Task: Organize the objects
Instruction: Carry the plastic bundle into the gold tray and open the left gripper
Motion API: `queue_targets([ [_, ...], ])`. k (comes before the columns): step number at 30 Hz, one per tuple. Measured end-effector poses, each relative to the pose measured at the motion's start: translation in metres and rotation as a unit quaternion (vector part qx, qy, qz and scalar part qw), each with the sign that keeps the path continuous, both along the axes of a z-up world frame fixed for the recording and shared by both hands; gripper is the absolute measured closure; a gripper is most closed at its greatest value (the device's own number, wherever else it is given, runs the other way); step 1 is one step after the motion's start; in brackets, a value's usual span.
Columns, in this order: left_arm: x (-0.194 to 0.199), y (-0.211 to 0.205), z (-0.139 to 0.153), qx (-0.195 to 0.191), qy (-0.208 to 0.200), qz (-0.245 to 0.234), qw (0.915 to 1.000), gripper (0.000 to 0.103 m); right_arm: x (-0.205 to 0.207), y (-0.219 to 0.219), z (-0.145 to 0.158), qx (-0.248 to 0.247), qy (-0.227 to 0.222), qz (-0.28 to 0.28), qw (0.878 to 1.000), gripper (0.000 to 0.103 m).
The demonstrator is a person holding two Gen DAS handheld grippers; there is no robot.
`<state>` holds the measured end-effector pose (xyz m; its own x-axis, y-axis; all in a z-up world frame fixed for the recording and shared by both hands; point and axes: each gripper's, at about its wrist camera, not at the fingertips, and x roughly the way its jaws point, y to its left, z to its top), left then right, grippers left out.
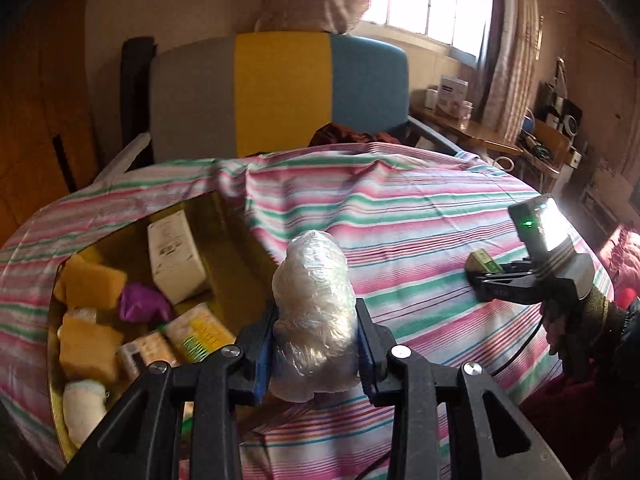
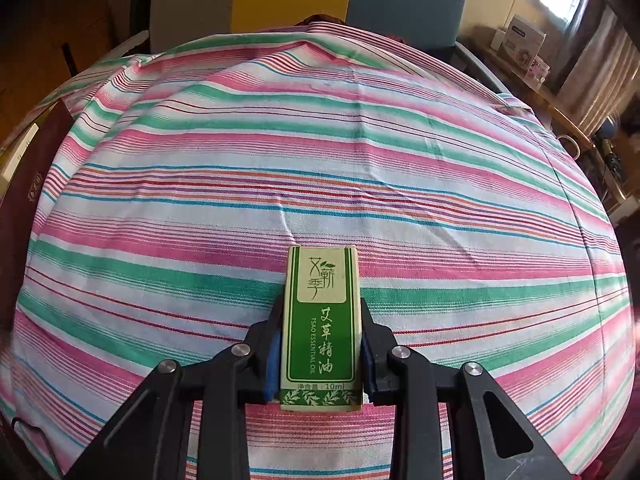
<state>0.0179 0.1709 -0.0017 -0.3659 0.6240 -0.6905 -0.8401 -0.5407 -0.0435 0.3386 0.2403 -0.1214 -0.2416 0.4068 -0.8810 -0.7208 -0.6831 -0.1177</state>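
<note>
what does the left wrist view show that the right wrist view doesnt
Only the left wrist view shows the left gripper shut on a white lump wrapped in clear plastic film, and the open yellow-lined box holding yellow sponges, a purple crumpled wrapper and a white carton. Only the right wrist view shows the printed face of the green essential-oil box clamped in the right gripper. Both show the pink, green and white striped cloth and the grey, yellow and blue chair back.
</note>
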Motion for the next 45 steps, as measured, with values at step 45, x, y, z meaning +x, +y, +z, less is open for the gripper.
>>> queue_targets([
  [45, -0.108, -0.074, -0.038, -0.060, -0.068, 0.169, 0.9815, 0.039, -0.004, -0.004, 0.000, 0.019, -0.016, 0.008, 1.000, 0.071],
])
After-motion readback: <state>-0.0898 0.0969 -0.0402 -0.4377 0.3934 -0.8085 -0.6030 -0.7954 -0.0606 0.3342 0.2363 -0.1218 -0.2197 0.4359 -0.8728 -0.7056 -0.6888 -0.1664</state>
